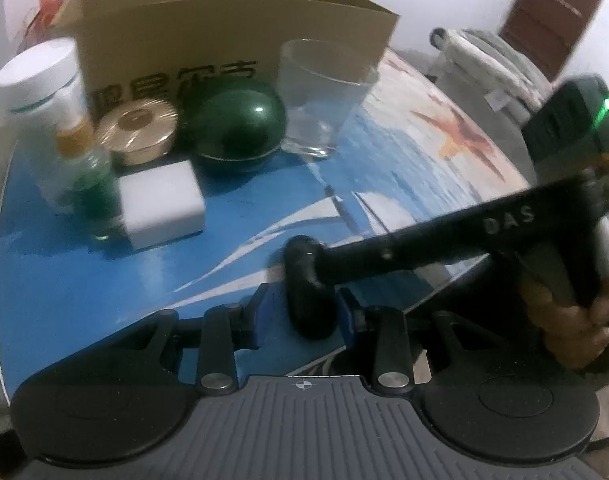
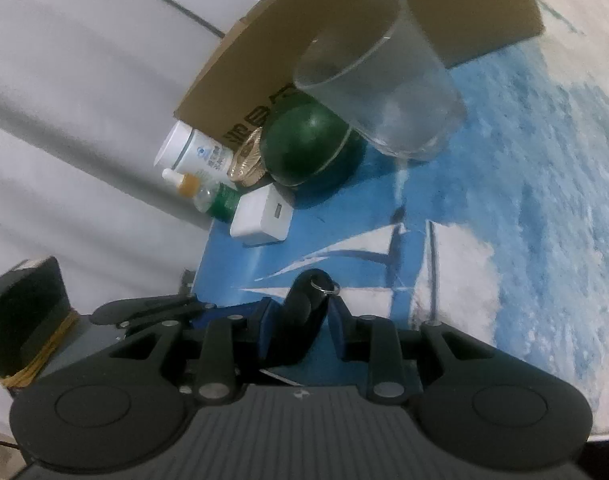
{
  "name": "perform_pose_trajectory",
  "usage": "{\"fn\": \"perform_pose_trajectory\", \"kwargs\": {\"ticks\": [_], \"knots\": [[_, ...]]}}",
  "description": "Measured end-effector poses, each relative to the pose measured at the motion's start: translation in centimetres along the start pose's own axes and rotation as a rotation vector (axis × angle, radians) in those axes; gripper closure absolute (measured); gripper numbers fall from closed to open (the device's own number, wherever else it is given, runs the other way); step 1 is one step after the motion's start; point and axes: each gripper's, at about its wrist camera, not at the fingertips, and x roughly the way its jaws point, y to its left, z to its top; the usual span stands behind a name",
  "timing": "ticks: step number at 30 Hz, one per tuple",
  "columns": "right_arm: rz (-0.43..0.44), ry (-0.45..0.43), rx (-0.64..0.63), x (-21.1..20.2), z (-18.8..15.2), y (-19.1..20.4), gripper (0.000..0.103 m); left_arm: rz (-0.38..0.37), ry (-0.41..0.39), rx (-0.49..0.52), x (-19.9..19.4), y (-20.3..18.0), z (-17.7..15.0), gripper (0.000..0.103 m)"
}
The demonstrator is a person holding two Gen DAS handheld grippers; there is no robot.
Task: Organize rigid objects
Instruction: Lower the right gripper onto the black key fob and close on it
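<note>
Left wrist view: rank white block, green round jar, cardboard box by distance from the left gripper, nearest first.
From the left gripper:
1. White block, ahead and to the left.
2. Green round jar, behind the block, nearer centre.
3. Cardboard box, at the back, behind the jar.

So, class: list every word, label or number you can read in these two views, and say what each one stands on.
"DAS": pale letters on the right tool's black arm, left wrist view.
Cardboard box: large dark printed characters, blurred and partly hidden, unreadable.
White jar: blue logo and small print, too small to read.
Small green bottle: label unreadable.
</note>
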Motion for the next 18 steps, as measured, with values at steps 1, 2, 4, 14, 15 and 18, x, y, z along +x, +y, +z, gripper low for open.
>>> {"fn": "perform_pose_trajectory", "kwargs": {"ticks": [1, 2, 4, 14, 15, 18], "knots": [[-0.003, 0.002, -0.009, 0.3, 0.1, 0.3, 0.071, 0.000, 0.000, 0.013, 0.1, -0.2, 0.0, 0.069], [-0.001, 0.004, -0.017, 0.2, 0.0, 0.2, 0.071, 0.005, -0.003, 0.025, 0.2, -0.4, 0.0, 0.068], [-0.013, -0.010, -0.032, 0.4, 0.2, 0.3, 0.070, 0.020, -0.008, 0.048, 0.2, -0.7, -0.1, 0.068], [0.102, -0.051, 0.043, 0.1, 0.7, -1.0, 0.069, 0.019, -0.024, 0.042, 0.0, -0.2, -0.2, 0.067], [0.106, -0.057, 0.038, 0.1, 0.7, -0.9, 0.069, 0.022, -0.025, 0.043, 0.0, -0.2, -0.2, 0.067], [0.129, -0.062, 0.025, 0.2, 0.6, -0.6, 0.069, 0.034, -0.030, 0.048, 0.2, -0.2, -0.1, 0.067]]}}
